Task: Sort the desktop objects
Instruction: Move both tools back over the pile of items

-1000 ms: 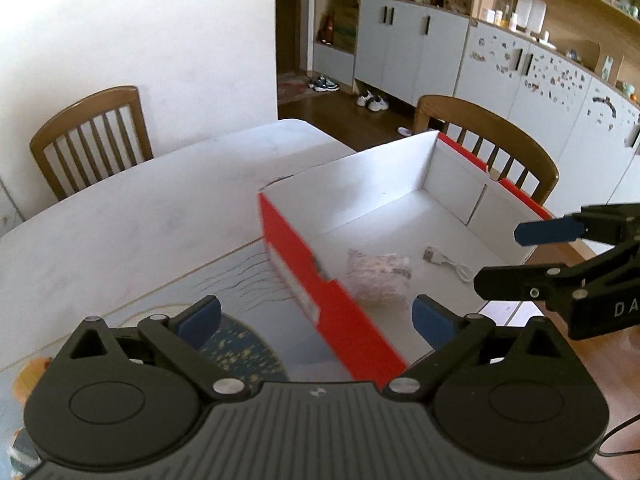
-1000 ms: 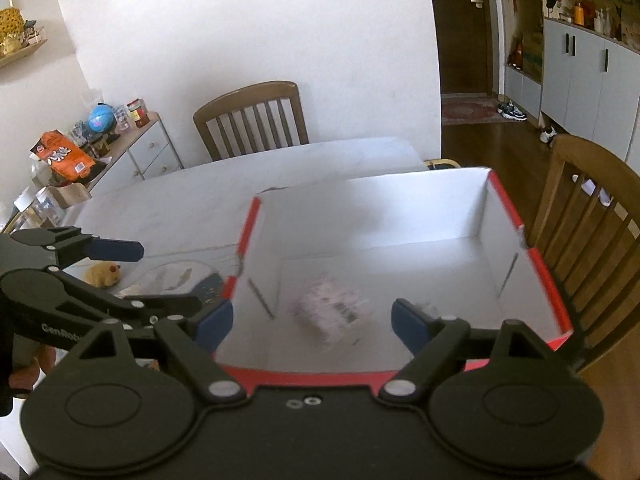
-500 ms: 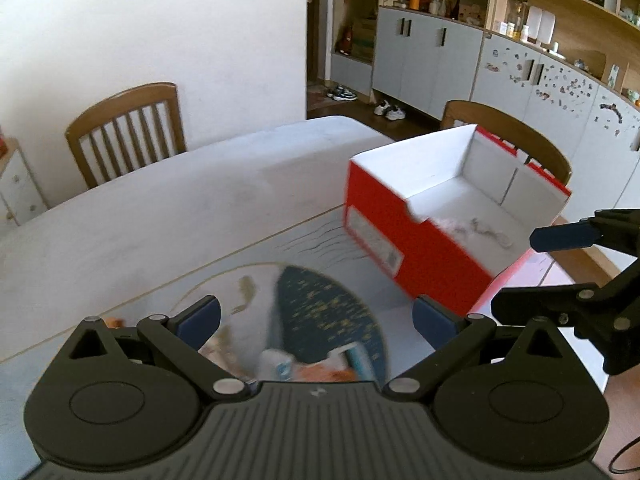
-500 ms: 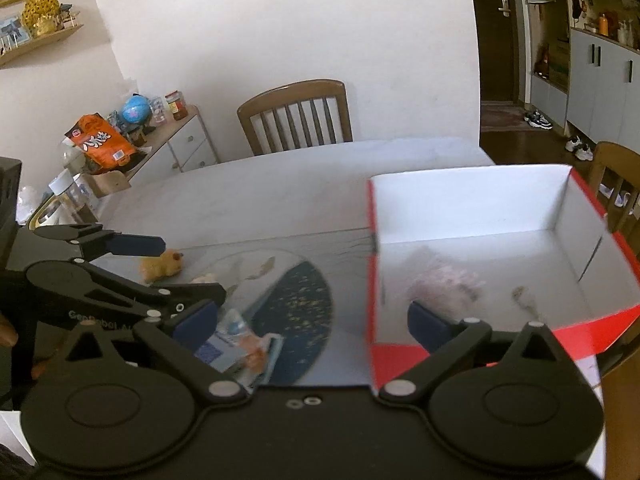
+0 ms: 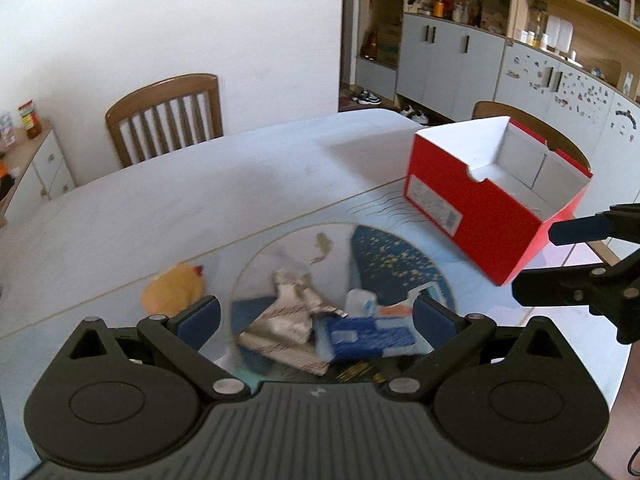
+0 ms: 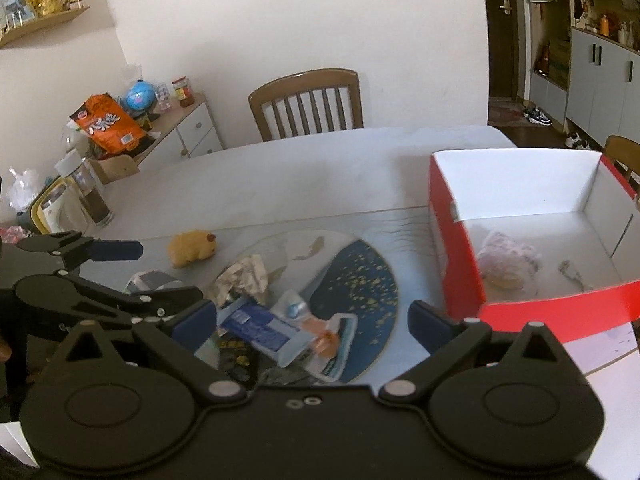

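Both the left gripper (image 5: 316,316) and the right gripper (image 6: 310,318) hang released over crumpled wrappers (image 6: 276,320), lower centre. The red cardboard box (image 6: 460,264) at right bears a blurred, perhaps barcoded, label (image 5: 432,208). White table (image 6: 280,176).

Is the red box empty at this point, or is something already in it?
Not empty. The right wrist view shows the open red box holding a pale crumpled bundle and a small cable on its white floor.

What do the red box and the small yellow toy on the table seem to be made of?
Red box: probably cardboard, glossy red outside, matt white inside; thin folded walls with a cut notch. Yellow toy: probably plush fabric; its outline looks soft and fuzzy, though the picture is blurred.
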Available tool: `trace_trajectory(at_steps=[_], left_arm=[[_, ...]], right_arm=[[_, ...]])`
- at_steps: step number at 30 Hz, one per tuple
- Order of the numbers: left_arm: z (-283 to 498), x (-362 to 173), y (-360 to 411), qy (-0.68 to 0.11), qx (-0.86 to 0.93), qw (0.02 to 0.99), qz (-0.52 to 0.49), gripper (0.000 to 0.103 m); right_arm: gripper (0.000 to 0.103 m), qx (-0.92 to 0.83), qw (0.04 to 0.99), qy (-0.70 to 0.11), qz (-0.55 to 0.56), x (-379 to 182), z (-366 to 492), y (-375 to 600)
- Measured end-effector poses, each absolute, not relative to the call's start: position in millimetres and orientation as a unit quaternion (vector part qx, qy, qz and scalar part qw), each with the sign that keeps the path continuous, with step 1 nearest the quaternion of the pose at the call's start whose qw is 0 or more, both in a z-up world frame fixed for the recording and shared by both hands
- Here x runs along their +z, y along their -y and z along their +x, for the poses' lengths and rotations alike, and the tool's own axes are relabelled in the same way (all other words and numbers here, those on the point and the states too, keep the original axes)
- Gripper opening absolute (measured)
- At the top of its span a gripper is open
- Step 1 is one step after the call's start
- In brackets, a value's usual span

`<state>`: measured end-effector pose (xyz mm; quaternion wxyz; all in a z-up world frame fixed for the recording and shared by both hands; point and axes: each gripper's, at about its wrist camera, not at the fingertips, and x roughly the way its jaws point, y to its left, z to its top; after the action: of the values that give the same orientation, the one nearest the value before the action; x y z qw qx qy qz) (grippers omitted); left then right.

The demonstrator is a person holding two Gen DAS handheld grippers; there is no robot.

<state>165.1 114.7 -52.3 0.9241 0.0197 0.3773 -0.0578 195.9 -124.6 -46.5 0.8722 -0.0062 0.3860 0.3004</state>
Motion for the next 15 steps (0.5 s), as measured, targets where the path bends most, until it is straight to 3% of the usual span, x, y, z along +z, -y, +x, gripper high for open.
trace_trajectory(at_steps=[15], left_arm=[[146, -80, -175, -0.392, -0.013, 0.920, -0.003, 0.103]], right_arm=[[0.102, 0.292, 0.868, -0.400, -0.029, -64, 179, 94]])
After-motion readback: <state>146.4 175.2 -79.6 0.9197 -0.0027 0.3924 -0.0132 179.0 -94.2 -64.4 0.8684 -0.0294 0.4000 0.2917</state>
